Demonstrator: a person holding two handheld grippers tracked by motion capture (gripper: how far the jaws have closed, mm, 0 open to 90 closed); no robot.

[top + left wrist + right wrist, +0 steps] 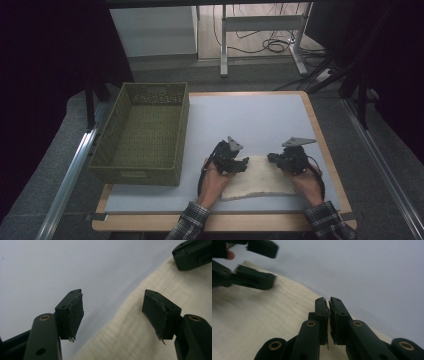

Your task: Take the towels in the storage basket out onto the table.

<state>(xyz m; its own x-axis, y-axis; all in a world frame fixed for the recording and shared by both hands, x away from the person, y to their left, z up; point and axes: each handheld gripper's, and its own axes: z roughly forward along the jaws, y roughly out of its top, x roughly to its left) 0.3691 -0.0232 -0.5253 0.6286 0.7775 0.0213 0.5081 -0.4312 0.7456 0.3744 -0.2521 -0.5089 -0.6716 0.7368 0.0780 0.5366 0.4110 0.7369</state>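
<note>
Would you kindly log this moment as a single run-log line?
left gripper: open over cloth edge | right gripper: shut, nothing visibly held | cream cloth: flat on table | wicker basket: left

right hand-held gripper (329,322): jaws together | over cream cloth (262,320) | left hand-held gripper (259,265): jaws apart

Cream cloth (260,177) under both tools: soft, ribbed, matt weave. Beyond the jaws, smooth matt white table sheet (250,117), wood-edged. Left of them, coarse woven green basket (142,132).
</note>
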